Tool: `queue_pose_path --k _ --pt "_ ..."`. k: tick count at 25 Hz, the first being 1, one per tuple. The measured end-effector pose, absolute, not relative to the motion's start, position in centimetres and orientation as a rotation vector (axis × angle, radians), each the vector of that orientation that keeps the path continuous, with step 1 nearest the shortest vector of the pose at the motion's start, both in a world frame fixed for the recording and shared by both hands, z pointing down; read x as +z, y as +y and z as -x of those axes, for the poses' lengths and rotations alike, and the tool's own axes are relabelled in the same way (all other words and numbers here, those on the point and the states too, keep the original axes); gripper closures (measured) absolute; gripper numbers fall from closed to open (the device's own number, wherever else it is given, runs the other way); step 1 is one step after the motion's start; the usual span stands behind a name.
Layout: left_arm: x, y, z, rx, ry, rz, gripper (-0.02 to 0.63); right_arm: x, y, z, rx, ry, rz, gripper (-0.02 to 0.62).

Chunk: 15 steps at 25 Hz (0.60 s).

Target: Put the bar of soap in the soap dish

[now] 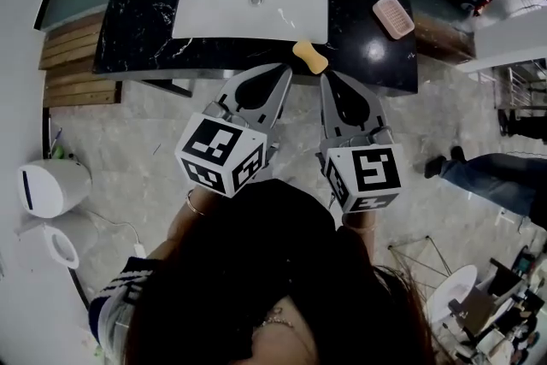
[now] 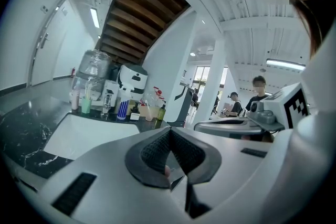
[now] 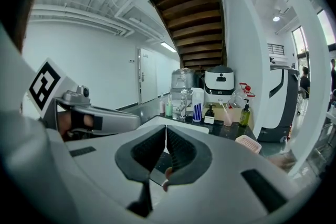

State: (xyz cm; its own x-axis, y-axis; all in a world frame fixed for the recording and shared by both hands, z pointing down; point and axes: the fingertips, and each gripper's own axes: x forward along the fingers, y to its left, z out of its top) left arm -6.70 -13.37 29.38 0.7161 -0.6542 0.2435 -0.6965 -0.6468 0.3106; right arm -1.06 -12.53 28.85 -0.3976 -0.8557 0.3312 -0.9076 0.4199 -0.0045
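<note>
Soap [image 1: 309,56] lies just ahead of left gripper [image 1: 285,71] and right gripper [image 1: 326,78], jaws closed, empty.

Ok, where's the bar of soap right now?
In the head view the bar of soap lies at the front edge of the black counter, just off the near right corner of the sink, left of the pink soap dish.

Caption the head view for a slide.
Both shut, the left gripper and right gripper face the soap bar at the counter edge; pink soap dish empty at right.
</note>
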Motion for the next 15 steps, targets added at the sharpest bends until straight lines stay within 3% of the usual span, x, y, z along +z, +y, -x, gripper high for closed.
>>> queue_pose_path --k 15 --pt "29.9 -17.5 8.6 0.126 -1.001 -2.527 0.604 29.4 -16.5 2.7 0.264 -2.350 -1.526 0.592"
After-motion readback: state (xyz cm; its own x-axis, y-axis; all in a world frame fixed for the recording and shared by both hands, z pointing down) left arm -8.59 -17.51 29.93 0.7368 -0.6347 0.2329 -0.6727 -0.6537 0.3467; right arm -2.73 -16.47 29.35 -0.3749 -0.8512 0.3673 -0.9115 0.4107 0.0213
